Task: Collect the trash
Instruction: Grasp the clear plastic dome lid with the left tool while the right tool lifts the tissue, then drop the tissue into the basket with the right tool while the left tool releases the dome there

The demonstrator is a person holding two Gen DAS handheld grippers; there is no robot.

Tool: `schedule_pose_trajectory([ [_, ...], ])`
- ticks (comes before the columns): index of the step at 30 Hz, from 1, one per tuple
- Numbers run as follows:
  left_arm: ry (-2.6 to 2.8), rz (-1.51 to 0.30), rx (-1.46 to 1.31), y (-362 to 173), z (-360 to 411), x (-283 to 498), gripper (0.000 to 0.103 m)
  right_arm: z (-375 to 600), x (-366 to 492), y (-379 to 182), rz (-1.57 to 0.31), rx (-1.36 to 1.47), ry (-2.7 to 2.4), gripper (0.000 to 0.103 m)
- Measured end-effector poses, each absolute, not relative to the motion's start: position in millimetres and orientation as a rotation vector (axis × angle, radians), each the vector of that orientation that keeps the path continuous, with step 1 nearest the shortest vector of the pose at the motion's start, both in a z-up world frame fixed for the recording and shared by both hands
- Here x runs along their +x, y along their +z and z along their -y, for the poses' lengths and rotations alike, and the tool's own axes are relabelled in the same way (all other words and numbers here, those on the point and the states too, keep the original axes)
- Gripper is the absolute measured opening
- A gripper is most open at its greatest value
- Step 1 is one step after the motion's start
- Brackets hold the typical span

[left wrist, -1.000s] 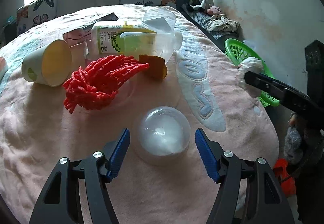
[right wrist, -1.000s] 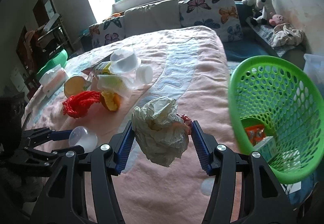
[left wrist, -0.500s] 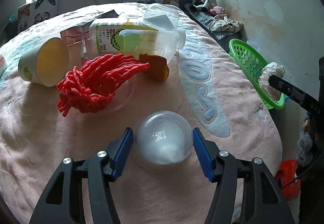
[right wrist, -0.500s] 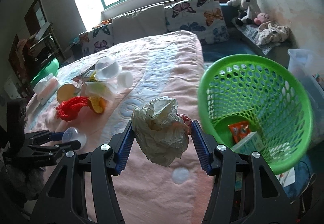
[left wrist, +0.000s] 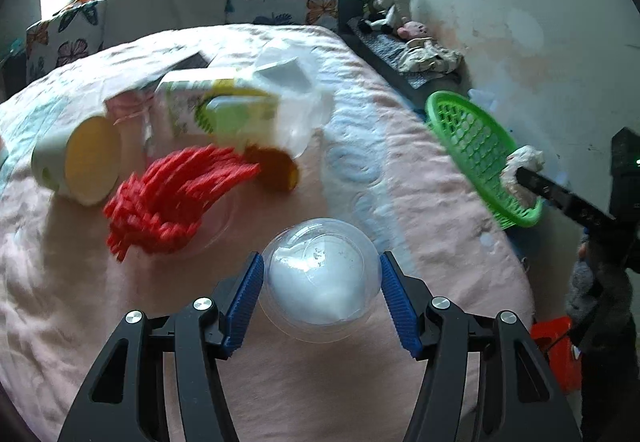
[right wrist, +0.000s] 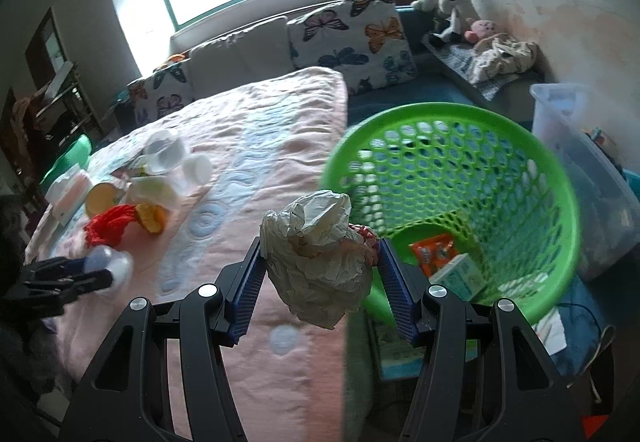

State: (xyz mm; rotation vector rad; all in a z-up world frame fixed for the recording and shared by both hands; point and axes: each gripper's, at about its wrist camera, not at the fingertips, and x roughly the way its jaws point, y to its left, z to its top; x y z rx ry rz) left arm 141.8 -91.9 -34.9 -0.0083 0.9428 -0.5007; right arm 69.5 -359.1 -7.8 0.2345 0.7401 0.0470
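Note:
My left gripper (left wrist: 322, 282) is shut on a clear plastic dome cup (left wrist: 320, 284), just above the pink bed cover (left wrist: 440, 202). My right gripper (right wrist: 318, 274) is shut on a crumpled white paper wad (right wrist: 316, 258) and holds it at the bed's edge, beside the rim of the green basket (right wrist: 552, 178). The basket also shows in the left wrist view (left wrist: 476, 146), with the wad (left wrist: 524, 166) against its rim. On the bed lie a red mesh net (left wrist: 176, 198), a paper cup (left wrist: 80, 162), a yellow-green carton (left wrist: 216, 110) and an orange peel (left wrist: 280, 170).
The basket holds an orange wrapper (right wrist: 434, 248) and a small carton (right wrist: 458, 276). A clear storage bin (right wrist: 580, 162) stands right of it. Butterfly pillows (right wrist: 352, 34) line the bed's far end. A tissue pack (right wrist: 68, 190) lies at the bed's left edge.
My left gripper has closed on the dome cup and raised it slightly. My right gripper has carried the paper wad rightward to the basket's rim.

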Motion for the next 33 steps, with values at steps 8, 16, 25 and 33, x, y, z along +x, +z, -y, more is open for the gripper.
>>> schedule_pose_trajectory([
  [8,-0.573,-0.892,0.025,-4,128,152,0.057,399,72,-19,-0.766,0.243,-0.046,0.057],
  [16,-0.632,-0.854,0.063,19,175,167,0.057,430,82,-41,-0.809,0.260,-0.098,0.059],
  [25,-0.680,-0.830,0.129,32,230,185,0.057,456,93,-57,-0.830,0.300,-0.119,0.066],
  [33,-0.725,-0.838,0.164,30,278,203,0.057,470,87,-53,-0.802,0.322,-0.125,0.070],
])
